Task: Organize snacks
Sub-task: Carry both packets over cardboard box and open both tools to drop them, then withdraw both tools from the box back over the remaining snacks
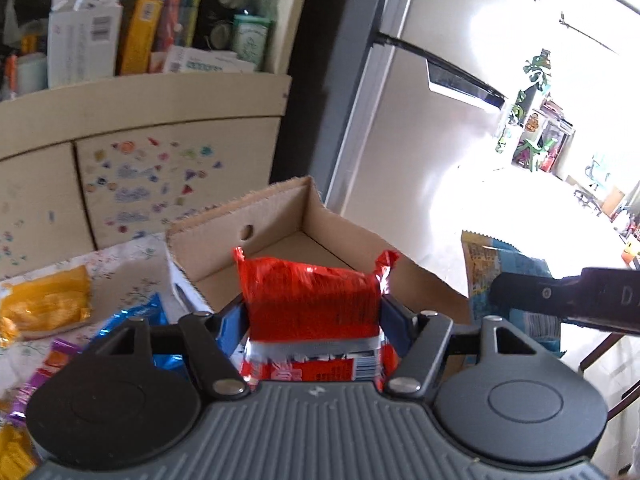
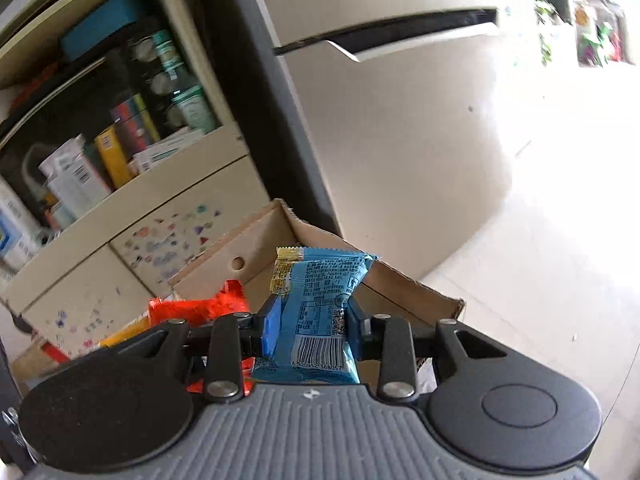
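Left wrist view: the left gripper [image 1: 314, 316] pinches a red pack [image 1: 312, 300] between its blue pads [image 1: 394, 322] — both pads lie against the pack's sides, and its crimped top stands upright above them. The pack hangs just in front of the box [image 1: 276, 216], an open cardboard carton that shows a bare floor and a round hole in its far wall. Left of the box, on the flowered tablecloth [image 1: 132, 256], lie a yellow pack [image 1: 46, 300], a blue foil pack [image 1: 136, 316] and a purple pack [image 1: 48, 364]. Right of the box, the right gripper [image 1: 496, 294] reaches in as a dark finger laid across a light-blue pack [image 1: 508, 268]. Behind the box stands a cream cabinet [image 1: 140, 120] dotted with stickers.

Right wrist view: the right gripper [image 2: 314, 328] is clamped on the light-blue pack [image 2: 320, 300], one pad [image 2: 269, 328] on each side, barcode facing the camera. The pack stands upright over the near edge of the box [image 2: 408, 284] — whether it touches the cardboard I cannot tell. Left of the box, the red pack [image 2: 200, 306] shows beside this gripper. The cabinet [image 2: 132, 216] rises behind the box.
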{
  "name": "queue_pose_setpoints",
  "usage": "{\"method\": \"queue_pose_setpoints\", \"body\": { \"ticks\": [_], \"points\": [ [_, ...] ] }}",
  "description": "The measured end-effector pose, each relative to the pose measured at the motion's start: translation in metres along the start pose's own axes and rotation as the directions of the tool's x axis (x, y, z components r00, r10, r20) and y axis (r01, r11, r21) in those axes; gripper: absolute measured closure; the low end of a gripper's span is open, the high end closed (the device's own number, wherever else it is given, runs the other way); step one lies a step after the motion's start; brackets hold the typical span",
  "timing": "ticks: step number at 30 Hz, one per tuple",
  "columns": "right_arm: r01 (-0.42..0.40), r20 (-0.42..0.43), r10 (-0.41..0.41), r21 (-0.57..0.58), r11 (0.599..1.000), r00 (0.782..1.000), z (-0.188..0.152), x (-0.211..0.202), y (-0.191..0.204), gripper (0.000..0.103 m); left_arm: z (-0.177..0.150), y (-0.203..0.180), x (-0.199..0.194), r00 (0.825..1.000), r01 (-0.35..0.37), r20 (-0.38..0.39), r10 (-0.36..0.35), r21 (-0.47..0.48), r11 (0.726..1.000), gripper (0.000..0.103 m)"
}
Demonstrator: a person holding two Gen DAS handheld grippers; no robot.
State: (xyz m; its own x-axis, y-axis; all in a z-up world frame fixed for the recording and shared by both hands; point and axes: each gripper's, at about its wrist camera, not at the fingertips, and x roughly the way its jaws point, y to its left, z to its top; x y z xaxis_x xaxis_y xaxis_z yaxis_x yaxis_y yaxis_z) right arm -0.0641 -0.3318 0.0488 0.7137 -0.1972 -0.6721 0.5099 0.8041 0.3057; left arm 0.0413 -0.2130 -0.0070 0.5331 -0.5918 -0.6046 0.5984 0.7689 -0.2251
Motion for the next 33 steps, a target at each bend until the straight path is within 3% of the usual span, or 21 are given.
{"method": "queue_pose_setpoints", "body": {
  "ticks": [7,19,26,33],
  "points": [
    [-0.008,0.003,0.008,0.033,0.999,1.000,0.002,0.001,-0.003,0.042,-0.001,-0.004,-0.001,1.000,-0.010,-0.004,0.010,0.008,1.000,0.012],
    [-0.122,-0.073,0.119,-0.044,0.992,0.990,-0.012,0.001,0.011,0.033,-0.008,0.027,-0.044,0.997,-0.053,-0.062,0.055,0.038,0.998,0.010],
    [-0.236,-0.169,0.222,-0.068,0.969,0.960,-0.028,0.001,0.026,0.031,-0.039,0.058,-0.071,0.981,-0.149,-0.127,0.150,0.018,0.989,0.008],
    [-0.247,-0.269,0.224,-0.056,0.967,0.937,-0.051,0.000,0.031,0.031,-0.071,0.075,-0.085,0.962,-0.191,-0.205,0.180,-0.038,0.981,0.008]
  ]
}}
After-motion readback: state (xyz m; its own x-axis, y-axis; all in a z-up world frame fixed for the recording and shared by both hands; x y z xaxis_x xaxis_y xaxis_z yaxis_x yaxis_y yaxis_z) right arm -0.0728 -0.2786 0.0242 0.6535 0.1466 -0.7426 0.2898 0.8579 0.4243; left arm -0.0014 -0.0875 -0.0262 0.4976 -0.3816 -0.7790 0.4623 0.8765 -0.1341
